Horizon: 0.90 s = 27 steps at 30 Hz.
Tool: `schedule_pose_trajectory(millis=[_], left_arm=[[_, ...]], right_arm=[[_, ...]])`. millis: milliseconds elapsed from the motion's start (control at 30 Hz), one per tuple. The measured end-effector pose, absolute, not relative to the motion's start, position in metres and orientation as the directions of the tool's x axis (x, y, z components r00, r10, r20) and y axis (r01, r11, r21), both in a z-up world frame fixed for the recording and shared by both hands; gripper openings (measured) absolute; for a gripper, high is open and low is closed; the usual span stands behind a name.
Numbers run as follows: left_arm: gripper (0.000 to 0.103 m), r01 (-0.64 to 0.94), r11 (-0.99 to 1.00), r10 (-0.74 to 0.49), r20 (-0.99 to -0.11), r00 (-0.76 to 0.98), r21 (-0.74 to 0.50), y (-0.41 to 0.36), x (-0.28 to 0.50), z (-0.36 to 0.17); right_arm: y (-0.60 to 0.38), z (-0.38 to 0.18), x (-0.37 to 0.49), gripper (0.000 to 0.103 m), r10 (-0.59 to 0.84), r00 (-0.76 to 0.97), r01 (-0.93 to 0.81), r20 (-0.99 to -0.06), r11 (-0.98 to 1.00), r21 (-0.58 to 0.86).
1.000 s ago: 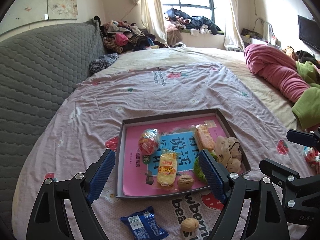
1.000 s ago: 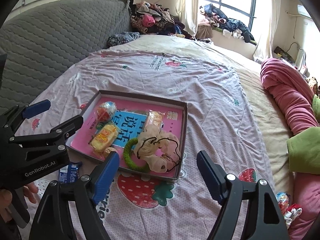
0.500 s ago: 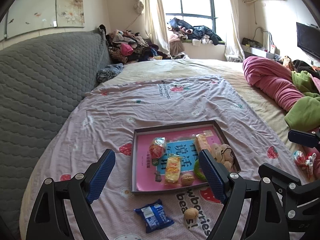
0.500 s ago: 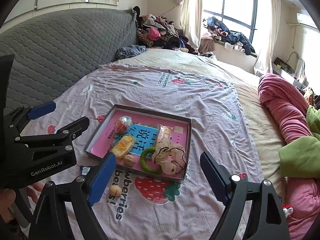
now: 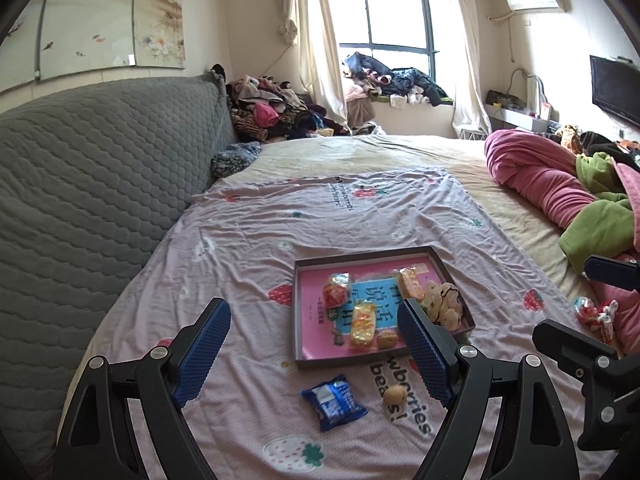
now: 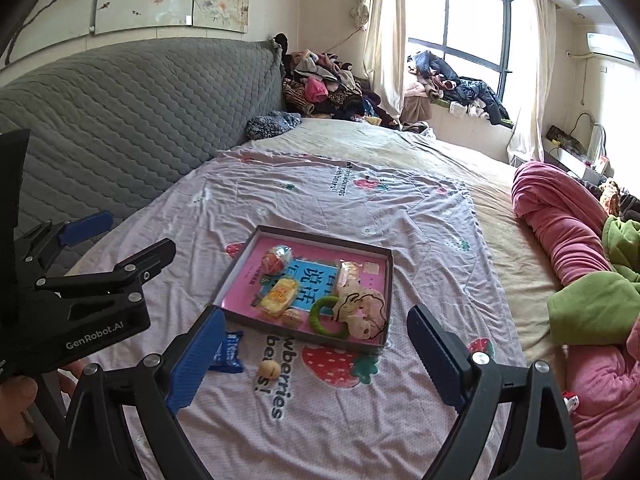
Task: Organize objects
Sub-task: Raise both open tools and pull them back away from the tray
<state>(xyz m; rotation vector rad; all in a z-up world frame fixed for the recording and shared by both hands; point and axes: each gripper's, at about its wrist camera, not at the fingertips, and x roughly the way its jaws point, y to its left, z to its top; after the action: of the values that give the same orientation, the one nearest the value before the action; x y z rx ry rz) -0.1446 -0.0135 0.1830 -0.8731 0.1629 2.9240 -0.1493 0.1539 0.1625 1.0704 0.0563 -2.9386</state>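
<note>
- Tray (image 5: 297,320) sits on the strawberry-print sheet (image 5: 248,240), mid-bed; inside you have a yellow snack packet (image 5: 362,324), a walnut (image 5: 387,338), a green ring (image 6: 324,316) and a cream scrunchie (image 6: 360,308).
- Blue packet (image 5: 334,402) and a second walnut (image 5: 395,394) lie on the sheet just in front of the tray, outside it.
- Your left gripper (image 5: 316,360) is spread wide, holding nothing.
- Your right gripper (image 6: 316,360) is opening, nothing between its jaws.
</note>
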Motion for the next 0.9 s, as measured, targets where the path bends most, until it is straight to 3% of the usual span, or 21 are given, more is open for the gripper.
schedule_pose_trajectory(millis=[467, 900], left_arm=[[0.086, -0.084, -0.992, 0.017, -0.569, -0.822, 0.093, -0.048, -0.086, 0.163], [0.086, -0.097, -0.992, 0.022, -0.631, -0.776, 0.086, -0.043, -0.084, 0.11]], right_arm=[[0.121, 0.146, -0.103, 0.093, -0.031, -0.758, 0.065, -0.652, -0.997, -0.029], [0.114, 0.106, -0.094, 0.094, -0.052, -0.713, 0.09, -0.699, -0.996, -0.018]])
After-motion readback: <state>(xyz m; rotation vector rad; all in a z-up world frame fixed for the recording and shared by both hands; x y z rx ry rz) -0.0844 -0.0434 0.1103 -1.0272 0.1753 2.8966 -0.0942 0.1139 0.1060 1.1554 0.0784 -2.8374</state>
